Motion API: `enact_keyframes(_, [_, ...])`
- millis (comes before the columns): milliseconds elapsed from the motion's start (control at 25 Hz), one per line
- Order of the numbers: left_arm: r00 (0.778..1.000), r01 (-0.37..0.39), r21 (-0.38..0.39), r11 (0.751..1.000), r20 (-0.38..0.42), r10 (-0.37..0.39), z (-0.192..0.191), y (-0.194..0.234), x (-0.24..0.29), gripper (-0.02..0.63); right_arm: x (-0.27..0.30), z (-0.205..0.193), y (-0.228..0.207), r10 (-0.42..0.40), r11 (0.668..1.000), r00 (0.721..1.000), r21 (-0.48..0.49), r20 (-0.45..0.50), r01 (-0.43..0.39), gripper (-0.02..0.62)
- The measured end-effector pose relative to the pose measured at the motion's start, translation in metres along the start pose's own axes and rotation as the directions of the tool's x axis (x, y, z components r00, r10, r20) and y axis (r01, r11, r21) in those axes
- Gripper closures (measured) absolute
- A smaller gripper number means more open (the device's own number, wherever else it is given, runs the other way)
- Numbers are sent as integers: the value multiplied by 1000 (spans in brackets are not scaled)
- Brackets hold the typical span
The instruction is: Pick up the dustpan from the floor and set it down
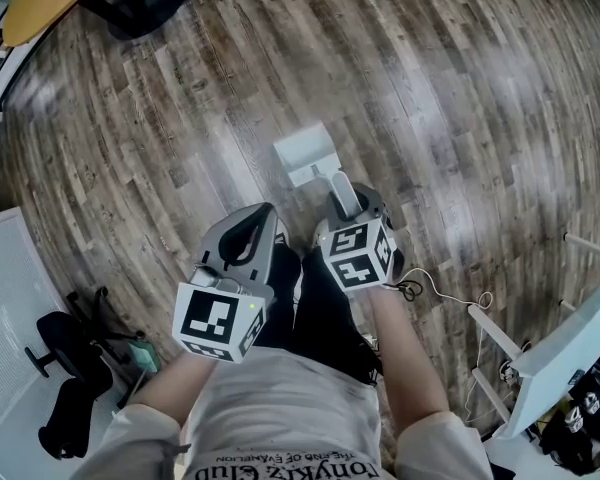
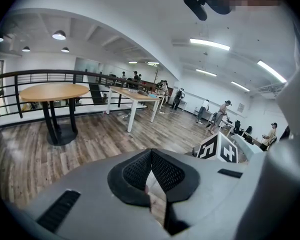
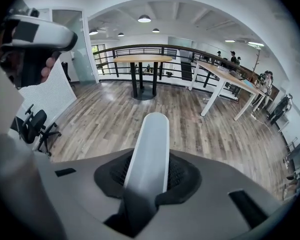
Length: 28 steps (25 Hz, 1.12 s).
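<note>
left gripper [image 2: 151, 153] empty, jaws together; right gripper [image 3: 148, 173] tilted down, clamped on dustpan handle [image 3: 151, 134]

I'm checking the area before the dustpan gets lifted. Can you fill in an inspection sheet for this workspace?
Surface: wooden plank floor, with patches of glare.
Job's things: white dustpan appears to rest on the floor ahead of the person, handle pointing back toward them.
Clutter: nothing seen close to the dustpan.
Grippers: right gripper shut on the dustpan's handle; left gripper shut, nothing between its jaws, held beside the right one.
Cables: thin cable loops on the floor to the person's right.
Surroundings: black office chair at left, round table ahead-left, white frame at right.
</note>
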<state>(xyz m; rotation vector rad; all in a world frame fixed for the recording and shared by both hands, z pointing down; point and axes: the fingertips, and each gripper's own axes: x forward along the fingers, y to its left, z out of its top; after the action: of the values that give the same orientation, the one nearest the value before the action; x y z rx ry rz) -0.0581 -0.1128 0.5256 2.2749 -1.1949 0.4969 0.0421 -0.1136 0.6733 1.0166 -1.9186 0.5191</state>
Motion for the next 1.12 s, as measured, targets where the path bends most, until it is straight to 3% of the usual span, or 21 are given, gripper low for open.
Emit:
enact_keyframes(440, [1000,-6,-5,1000,-2,6,-4,3,-4,583,-2,-1,5,14,1000,1000,14,11,-14,522])
enact_keyframes(1120, [1000,0,-1,1000,3,0,6,-3,-12,583,-51,-5,14,21,999,1000,25,8,-21,523])
